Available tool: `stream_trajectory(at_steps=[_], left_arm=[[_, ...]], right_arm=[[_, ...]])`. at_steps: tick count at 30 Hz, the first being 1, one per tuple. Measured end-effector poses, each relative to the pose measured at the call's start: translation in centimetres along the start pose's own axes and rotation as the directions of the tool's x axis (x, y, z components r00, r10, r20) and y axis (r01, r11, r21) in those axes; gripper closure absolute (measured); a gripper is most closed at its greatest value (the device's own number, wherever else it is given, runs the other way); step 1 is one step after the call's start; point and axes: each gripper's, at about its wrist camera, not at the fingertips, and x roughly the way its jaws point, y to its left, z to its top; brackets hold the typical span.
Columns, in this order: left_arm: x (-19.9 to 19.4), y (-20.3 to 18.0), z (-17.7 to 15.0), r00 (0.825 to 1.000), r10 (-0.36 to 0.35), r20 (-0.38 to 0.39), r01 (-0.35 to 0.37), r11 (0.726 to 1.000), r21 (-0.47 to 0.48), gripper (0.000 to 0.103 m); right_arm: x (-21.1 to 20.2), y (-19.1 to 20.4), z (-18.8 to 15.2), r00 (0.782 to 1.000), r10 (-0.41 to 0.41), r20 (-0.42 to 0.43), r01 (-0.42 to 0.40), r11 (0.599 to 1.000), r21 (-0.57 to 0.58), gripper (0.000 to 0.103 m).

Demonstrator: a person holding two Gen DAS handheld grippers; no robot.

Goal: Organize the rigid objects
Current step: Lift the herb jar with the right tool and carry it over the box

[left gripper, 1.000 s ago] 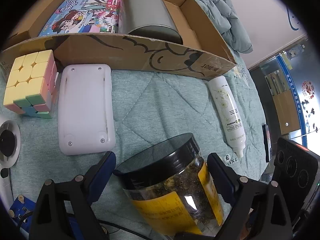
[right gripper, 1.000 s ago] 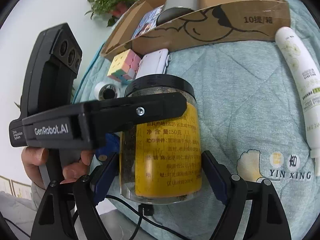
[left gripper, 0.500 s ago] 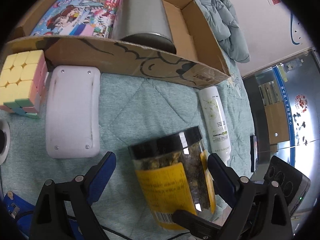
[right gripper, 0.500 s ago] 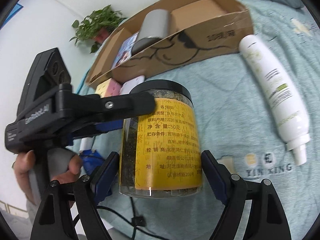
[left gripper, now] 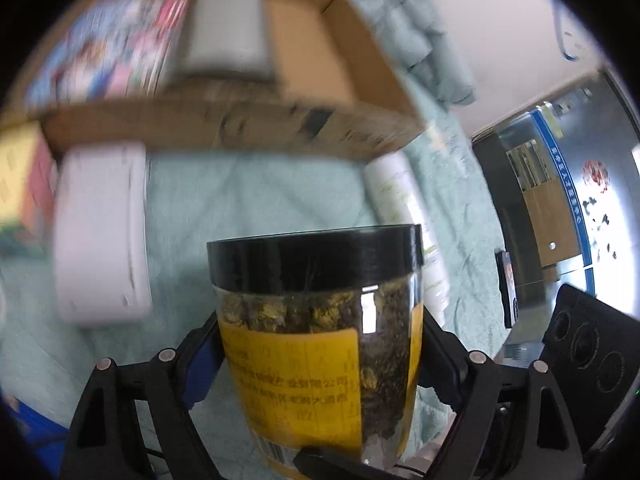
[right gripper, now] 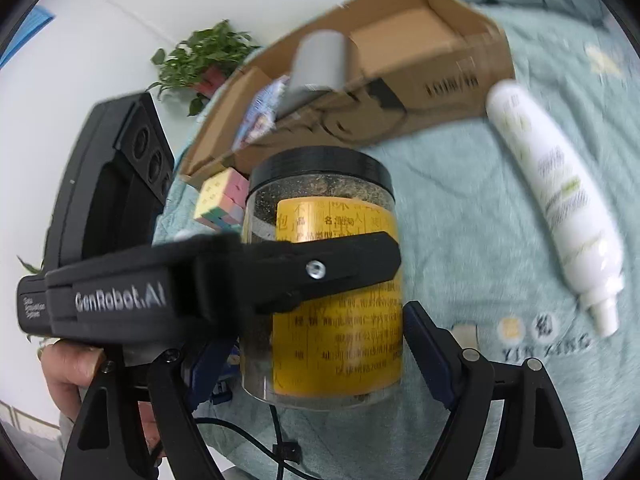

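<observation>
A clear jar (left gripper: pixel 320 340) with a black lid and yellow label, full of dried flowers, hangs upright just above the teal quilt (left gripper: pixel 248 200). My left gripper (left gripper: pixel 316 332) is closing on it, and its pads lie against both sides. In the right wrist view the jar (right gripper: pixel 332 208) also sits between the fingers of my right gripper (right gripper: pixel 320 340), which is shut on its lower body. One left finger (right gripper: pixel 328 268) crosses the label, and a hand (right gripper: pixel 68 360) holds that tool. The right tool's body (left gripper: pixel 588 344) shows at the lower right.
An open cardboard box (right gripper: pixel 440 80) lies behind, holding a grey tin (right gripper: pixel 316 64) and a colourful book (left gripper: pixel 112 52). A white lotion bottle (right gripper: pixel 556 200) lies to the right. A pastel cube (right gripper: pixel 220 200) and a white flat case (left gripper: pixel 100 232) lie to the left. A cable (right gripper: pixel 276 432) trails below.
The left jaws narrowed from wide apart until they met the jar's sides. The jar now stands higher and upright in the left view. The right view tipped, with the jar fixed between its fingers.
</observation>
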Motion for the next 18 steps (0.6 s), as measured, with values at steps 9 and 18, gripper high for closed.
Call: stream_trajectory(at_steps=[9,18], left_arm=[[-5.8,-4.3,3.6,0.976,-0.007,0.216,-0.026,0.989,0.147,0.018],[-7.4,-4.9,7.2,0.953,-0.037,0.3,-0.027,0.978,0.206,0.018]], right_arm=[[-5.0,3.8,4.9,0.993,-0.026,0.117,0.048,0.98,-0.192,0.022],[-6.3,6.7,10.6,0.983,-0.074,0.168,0.12,0.952,-0.283,0.022]])
